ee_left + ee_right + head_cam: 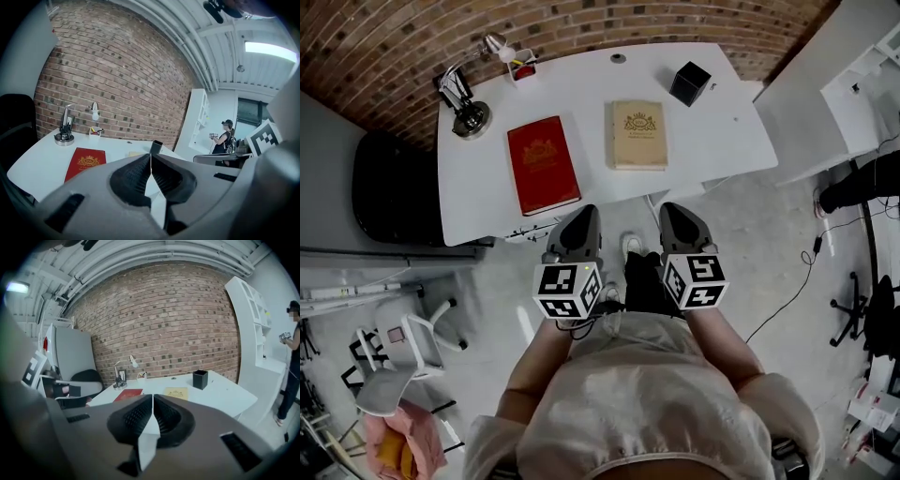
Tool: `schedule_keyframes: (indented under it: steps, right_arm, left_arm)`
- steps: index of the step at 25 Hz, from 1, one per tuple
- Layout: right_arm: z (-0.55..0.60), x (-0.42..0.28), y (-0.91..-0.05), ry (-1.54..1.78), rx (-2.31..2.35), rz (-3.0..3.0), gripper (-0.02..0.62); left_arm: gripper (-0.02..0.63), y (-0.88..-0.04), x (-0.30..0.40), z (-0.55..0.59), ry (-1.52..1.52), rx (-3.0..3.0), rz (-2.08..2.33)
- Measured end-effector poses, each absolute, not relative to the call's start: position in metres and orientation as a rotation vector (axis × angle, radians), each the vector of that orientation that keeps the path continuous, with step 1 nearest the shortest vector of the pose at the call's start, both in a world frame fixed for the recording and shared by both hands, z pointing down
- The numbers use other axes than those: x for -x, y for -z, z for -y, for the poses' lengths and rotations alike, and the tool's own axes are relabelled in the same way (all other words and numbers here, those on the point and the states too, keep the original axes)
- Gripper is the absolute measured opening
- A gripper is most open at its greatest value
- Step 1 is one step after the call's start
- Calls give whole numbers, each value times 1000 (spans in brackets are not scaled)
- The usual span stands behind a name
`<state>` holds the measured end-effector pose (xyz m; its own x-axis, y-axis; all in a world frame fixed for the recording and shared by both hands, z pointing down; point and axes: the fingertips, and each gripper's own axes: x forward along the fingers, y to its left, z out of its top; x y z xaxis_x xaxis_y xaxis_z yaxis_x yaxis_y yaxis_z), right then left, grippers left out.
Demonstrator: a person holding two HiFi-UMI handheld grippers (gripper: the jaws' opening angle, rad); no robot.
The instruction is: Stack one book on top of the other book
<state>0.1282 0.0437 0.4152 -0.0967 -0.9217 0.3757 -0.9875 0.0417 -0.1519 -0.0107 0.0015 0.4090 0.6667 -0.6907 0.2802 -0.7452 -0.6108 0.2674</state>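
Facing two books with left gripper (583,216) and right gripper (676,212) both closed tight, empty.
Lying flat and apart on the white desk (717,131): red book (543,164) left, tan book (638,134) right; probably stiff, weighty hardcovers with slick covers, best pinched at the spine edge, mid-length, and kept level.

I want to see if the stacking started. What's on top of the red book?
Nothing. The red book lies flat on the white desk with its whole cover showing. The tan book lies beside it, apart. Whatever is under the red book is covered.
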Motion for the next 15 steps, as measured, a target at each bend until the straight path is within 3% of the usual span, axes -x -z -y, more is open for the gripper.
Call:
schedule_keyframes:
  steps: [15]
  right_arm:
    - [119,-207,-477,-667,-1867,2072,29]
  left_arm:
    - [21,-458,-57,154,-262,-2415,1170]
